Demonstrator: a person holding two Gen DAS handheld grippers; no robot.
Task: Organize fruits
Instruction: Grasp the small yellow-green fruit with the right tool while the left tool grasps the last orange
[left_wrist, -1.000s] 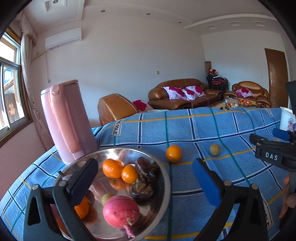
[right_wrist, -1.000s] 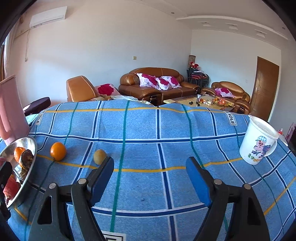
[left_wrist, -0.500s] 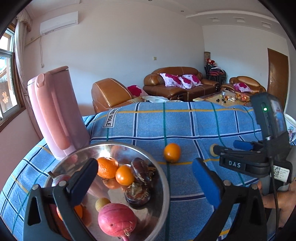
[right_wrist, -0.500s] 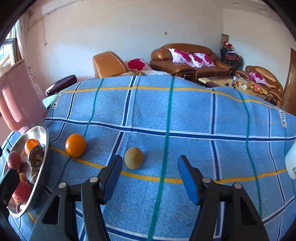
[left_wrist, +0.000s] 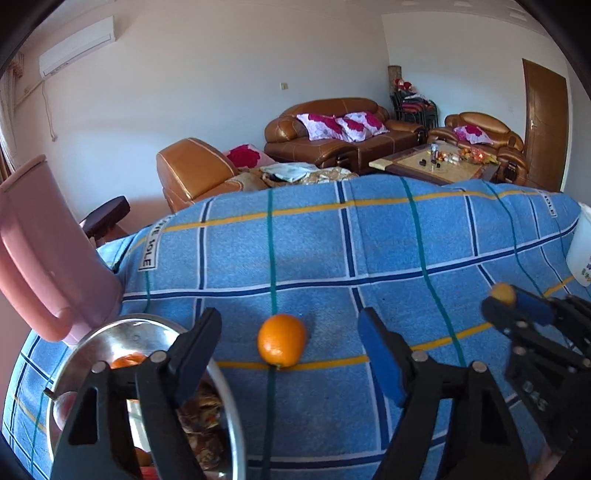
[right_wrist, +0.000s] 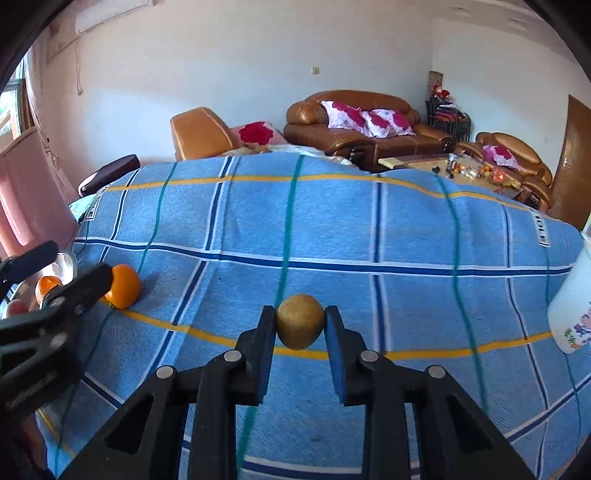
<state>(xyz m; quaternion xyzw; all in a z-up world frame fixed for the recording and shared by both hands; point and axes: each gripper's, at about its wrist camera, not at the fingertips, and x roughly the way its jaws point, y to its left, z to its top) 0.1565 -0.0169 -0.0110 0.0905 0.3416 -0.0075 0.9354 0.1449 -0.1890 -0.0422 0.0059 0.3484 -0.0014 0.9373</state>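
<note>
Two risks worth watching. Gripping the small yellow-brown fruit (right_wrist: 300, 322) with the right claw (right_wrist: 300, 325), just closed onto it, at the very pad tips only, low over the middle of the counter (left_wrist: 332, 251). Could squirt out of so shallow a pinch on the lift, then roll across the cloth toward the near edge, being round.

Straddling the orange (left_wrist: 282, 340) with the left claw (left_wrist: 288, 316), half-wide and just narrowing, pads clear of the peel on both sides. Sits toward the counter's left edge, just beside the steel bowl (left_wrist: 122, 332) at the near left corner. Closing off-centre might nudge it away instead of catching it.

Also crowded: both claws near each other, so a clash looks possible while carrying either fruit to the bowl, already well filled.
</note>
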